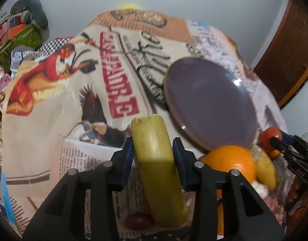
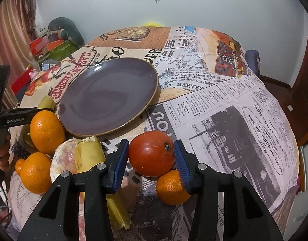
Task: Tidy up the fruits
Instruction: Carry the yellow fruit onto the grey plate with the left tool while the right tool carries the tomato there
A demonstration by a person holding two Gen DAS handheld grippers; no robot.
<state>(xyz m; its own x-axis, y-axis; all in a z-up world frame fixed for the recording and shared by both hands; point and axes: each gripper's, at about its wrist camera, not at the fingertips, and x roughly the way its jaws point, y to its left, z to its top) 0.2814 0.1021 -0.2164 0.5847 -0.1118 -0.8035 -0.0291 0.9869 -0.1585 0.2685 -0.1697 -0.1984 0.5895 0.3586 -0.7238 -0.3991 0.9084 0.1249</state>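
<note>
1. The left gripper (image 1: pixel 153 150) has its jaws clamped on a banana (image 1: pixel 154 156). The blue pads press its two flanks near the cut end, and the rest of the fruit trails back under the jaws toward the camera. That is a grip far from the middle, so I judge the long tail will want to swing. Carry it slowly and keep the wrist from rolling.

2. The right gripper (image 2: pixel 152 156) has its jaws clamped on a red fruit (image 2: pixel 152 153), one pad on each side at about its widest part. The grip looks centred and sound. An orange (image 2: pixel 171 188) sits just beneath the right-hand jaw, touching or nearly touching the red fruit. Lift straight up first, so that it is not dragged along.

3. The plate (image 2: pixel 107 96) lies empty on the surface, ahead of and left of the right jaws and ahead of and right of the left jaws. It is the likely place for the fruit, though the task does not say so.

4. Both loads would meet over the plate. Bring one in at a time, the red fruit to the far side and the banana to the near rim.

5. Set each down until it rests before the jaws part. The round fruit may roll on the shallow plate, so release it low.

6. The other oranges (image 2: pixel 46 131) and a second banana (image 2: pixel 89 154) wait left of the right jaws.
</note>
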